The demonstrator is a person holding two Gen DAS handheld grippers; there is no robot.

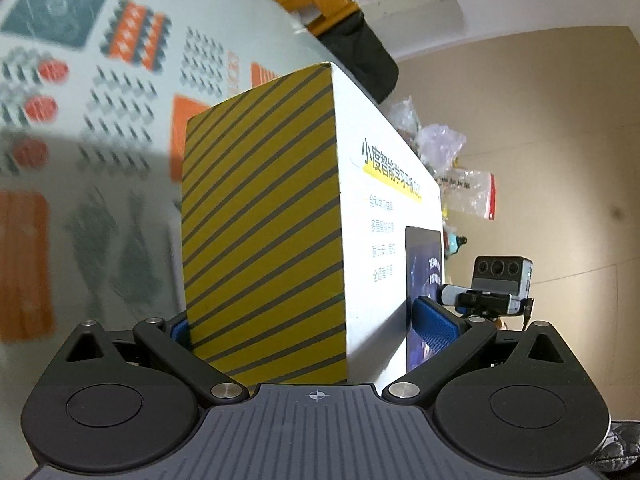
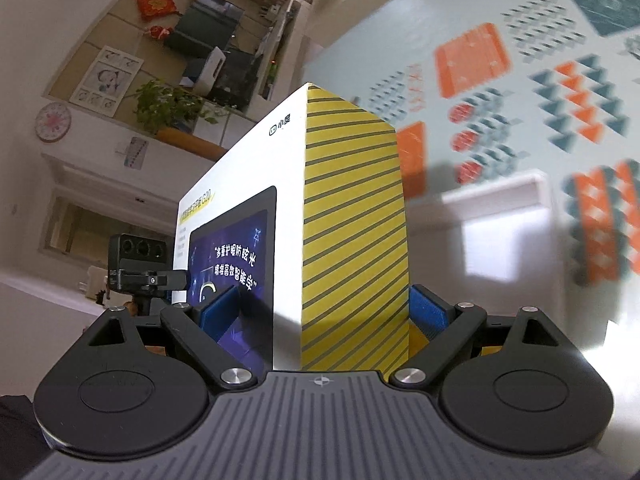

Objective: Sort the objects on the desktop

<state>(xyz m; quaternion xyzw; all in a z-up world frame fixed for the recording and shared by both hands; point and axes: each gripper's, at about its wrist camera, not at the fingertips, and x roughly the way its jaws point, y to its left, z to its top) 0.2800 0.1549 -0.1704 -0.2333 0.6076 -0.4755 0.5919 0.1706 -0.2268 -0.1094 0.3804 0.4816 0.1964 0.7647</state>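
i have the box [image 1: 264, 216] clamped from both ends. in the left wrist view it fills the centre of the frame, its yellow side with dark diagonal stripes facing the camera and its white printed face running off to the right. the left hand-held gripper [image 1: 308, 326] is closed on it: one blue pad [image 1: 436, 326] presses the printed face at lower right, the other is mostly hidden behind the striped side at lower left.

in the right wrist view the same box [image 2: 352, 240] stands in the centre, white face with a tablet picture on the left, striped side on the right. the right hand-held gripper [image 2: 320, 308] grips it too, a blue pad [image 2: 218, 312] on the printed face and another against the far edge of the striped side.

the patterned tabletop [image 1: 80, 120] with orange and teal shapes fills the upper left of the left view and the upper right of the right view [image 2: 540, 100], blurred. i cannot tell whether the box touches it. some clear plastic bags [image 1: 444, 148] sit at right centre of the left view. each view shows the other gripper's camera unit [image 1: 500, 284] beside the box.
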